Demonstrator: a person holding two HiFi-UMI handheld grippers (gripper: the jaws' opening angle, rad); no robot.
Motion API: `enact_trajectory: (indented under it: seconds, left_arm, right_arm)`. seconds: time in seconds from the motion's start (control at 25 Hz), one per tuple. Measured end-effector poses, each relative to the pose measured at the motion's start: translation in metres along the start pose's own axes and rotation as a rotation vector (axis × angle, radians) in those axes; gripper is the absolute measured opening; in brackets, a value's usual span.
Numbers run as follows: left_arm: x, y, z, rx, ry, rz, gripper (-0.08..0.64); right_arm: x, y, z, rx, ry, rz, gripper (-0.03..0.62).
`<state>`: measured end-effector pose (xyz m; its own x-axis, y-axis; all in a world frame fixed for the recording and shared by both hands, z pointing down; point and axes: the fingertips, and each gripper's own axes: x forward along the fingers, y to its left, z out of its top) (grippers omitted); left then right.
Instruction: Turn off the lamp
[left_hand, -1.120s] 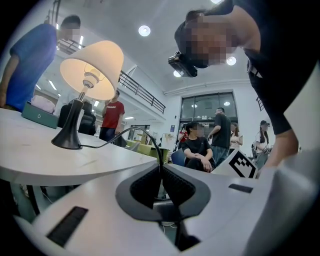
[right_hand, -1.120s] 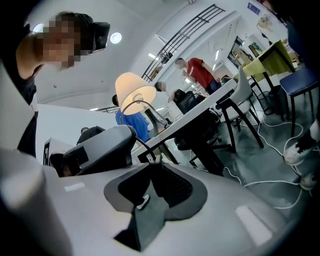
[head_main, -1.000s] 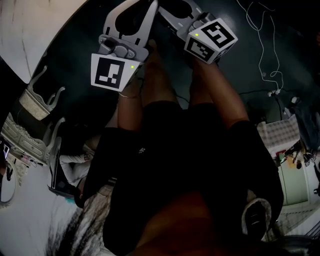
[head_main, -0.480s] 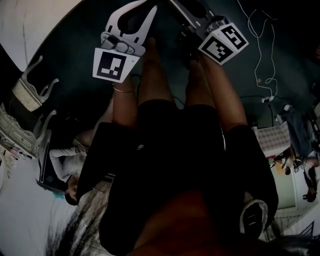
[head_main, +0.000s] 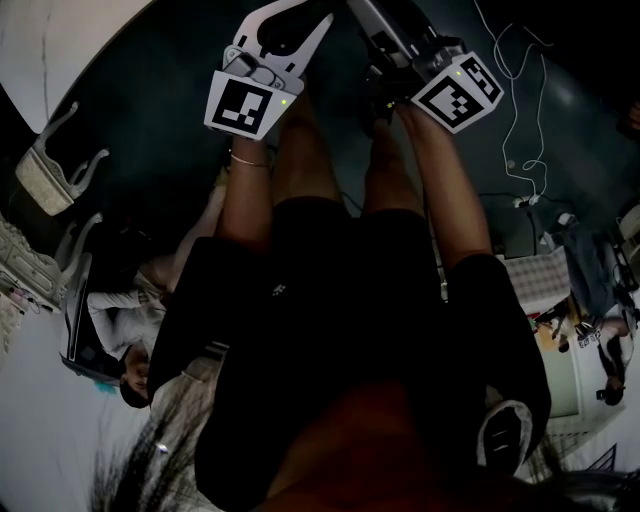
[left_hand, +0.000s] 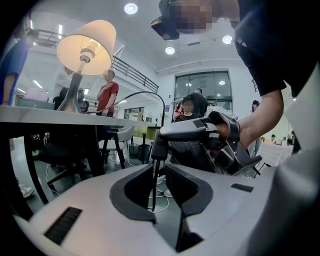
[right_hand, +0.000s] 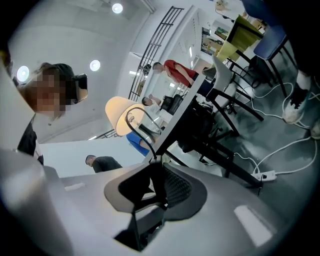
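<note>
Clenching the switch (left_hand: 159, 147), right gripper (right_hand: 156, 168) fingers hold it; left gripper (left_hand: 159, 175) fingers gape around its cord (left_hand: 154, 186).

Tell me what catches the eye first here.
The lit lamp glows on the table, upper left in the left gripper view. Right of it, the right gripper clamps the black cord switch, whose cord shows between the open jaws of the left gripper.

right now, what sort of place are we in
Probably an open-plan office or lab: long desks with office chairs, recessed ceiling lights, a glass entrance wall, and a power strip with trailing cables.
</note>
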<state>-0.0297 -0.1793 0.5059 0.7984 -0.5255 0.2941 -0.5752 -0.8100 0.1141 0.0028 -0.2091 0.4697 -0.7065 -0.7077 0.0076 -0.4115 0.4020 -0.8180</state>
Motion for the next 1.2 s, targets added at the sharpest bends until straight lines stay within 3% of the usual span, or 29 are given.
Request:
enact_trajectory:
  seconds: [1.2]
  left_arm:
    - [0.0038, 0.0, -0.0055, -0.002, -0.004, 0.009, 0.023]
  right_arm:
    - [-0.0008, -0.0004, -0.0031, 0.047, 0.006, 0.011, 0.077]
